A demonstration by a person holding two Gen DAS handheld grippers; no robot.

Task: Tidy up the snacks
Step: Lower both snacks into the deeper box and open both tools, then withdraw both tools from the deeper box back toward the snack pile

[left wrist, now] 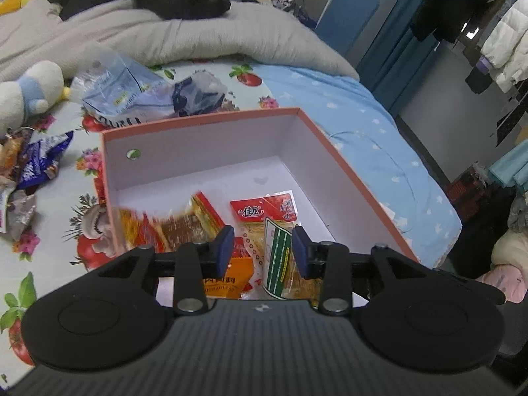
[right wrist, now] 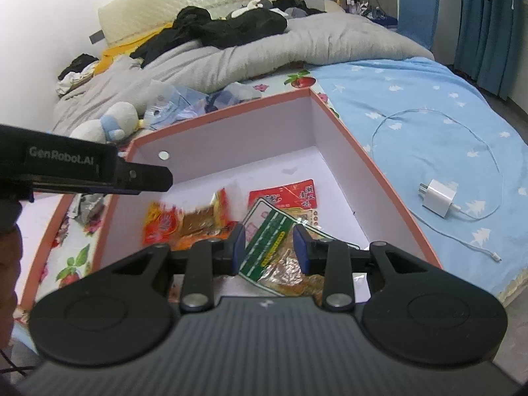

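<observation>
While the left gripper (left wrist: pixel 262 247) hangs spread and empty over the box (left wrist: pixel 346 165), the right gripper (right wrist: pixel 269 247) pinches a green-labelled packet (right wrist: pixel 270 244), its length slanting across the jaws.

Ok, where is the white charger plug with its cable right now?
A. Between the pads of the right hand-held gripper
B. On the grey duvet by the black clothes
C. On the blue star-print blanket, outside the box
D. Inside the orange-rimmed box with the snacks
C: in the right wrist view the white charger plug lies on the blue star-print blanket, outside the orange-rimmed box, apart from its wall.
</observation>
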